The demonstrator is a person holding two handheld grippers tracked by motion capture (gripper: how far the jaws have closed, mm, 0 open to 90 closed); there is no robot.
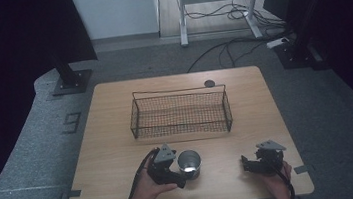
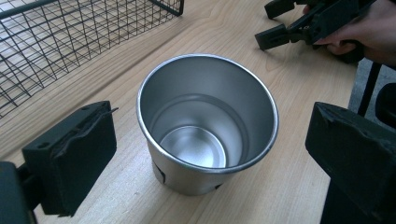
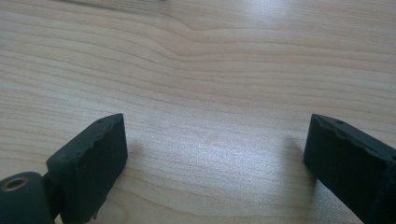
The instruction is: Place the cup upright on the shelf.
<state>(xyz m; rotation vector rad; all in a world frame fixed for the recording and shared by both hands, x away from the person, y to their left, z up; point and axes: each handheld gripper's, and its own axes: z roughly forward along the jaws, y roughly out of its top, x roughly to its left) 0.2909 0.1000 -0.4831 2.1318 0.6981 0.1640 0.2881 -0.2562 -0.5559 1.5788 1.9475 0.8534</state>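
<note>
Left hand-held gripper (image 2: 205, 154): jaws wide, flanking upright steel cup (image 2: 208, 123), not touching.
Right hand-held gripper (image 3: 215, 154): wide, over bare table (image 3: 210, 70).

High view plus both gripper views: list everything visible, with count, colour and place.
metal cup: 1, silver, upright and empty, near table edge, between the open left jaws
wire basket: 1, black, table centre
round disc: 1, dark grey, far table edge
table: 1, light wood
cables: several, black, floor beyond table
desk frame: 1, white, background
left gripper: 1, black, open around cup
right gripper: 1, black, open, over bare table
hands: 2, bottom edge
</note>
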